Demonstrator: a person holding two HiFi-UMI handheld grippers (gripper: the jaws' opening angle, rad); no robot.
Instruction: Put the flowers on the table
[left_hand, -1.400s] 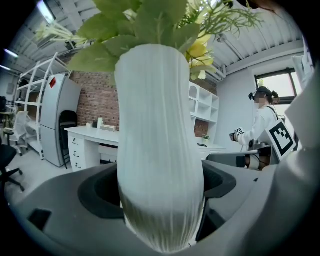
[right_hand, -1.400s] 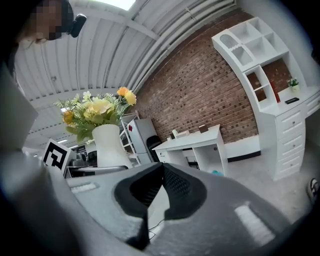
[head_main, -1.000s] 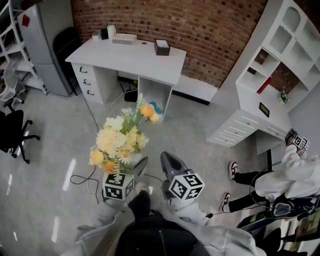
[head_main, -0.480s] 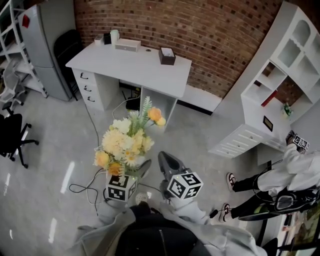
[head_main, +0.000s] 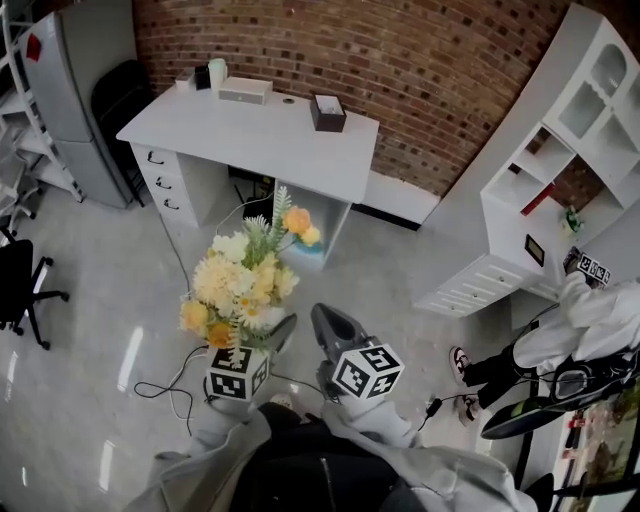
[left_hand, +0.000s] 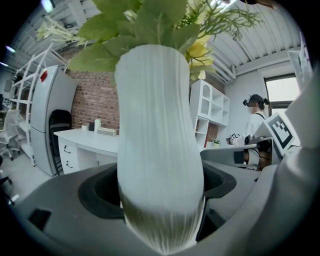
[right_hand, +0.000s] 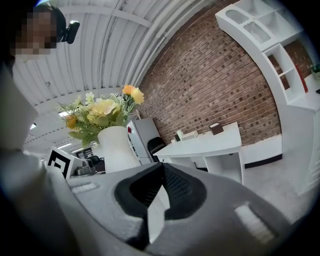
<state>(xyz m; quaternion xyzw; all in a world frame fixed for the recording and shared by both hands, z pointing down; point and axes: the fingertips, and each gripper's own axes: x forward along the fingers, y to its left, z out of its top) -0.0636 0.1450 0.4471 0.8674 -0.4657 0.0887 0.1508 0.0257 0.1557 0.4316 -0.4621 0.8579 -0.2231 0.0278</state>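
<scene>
A bunch of yellow, cream and orange flowers (head_main: 243, 278) stands in a white ribbed vase (left_hand: 157, 150), seen also in the right gripper view as flowers (right_hand: 102, 114) in the vase (right_hand: 117, 147). My left gripper (head_main: 262, 345) is shut on the vase and holds it upright above the floor. My right gripper (head_main: 335, 332) is beside it to the right, shut and empty. The white table (head_main: 250, 125) stands ahead against the brick wall, also in the right gripper view as the table (right_hand: 210, 145).
On the table sit a brown box (head_main: 327, 112), a white box (head_main: 245, 91) and small cups (head_main: 210, 75). A grey cabinet (head_main: 65, 85) is at left, a white shelf unit (head_main: 540, 170) at right. A person (head_main: 580, 335) stands at right. Cables (head_main: 170, 375) lie on the floor.
The view has shifted slightly; the table sits a little nearer and more to the left. Both grippers keep the same hold and spacing.
</scene>
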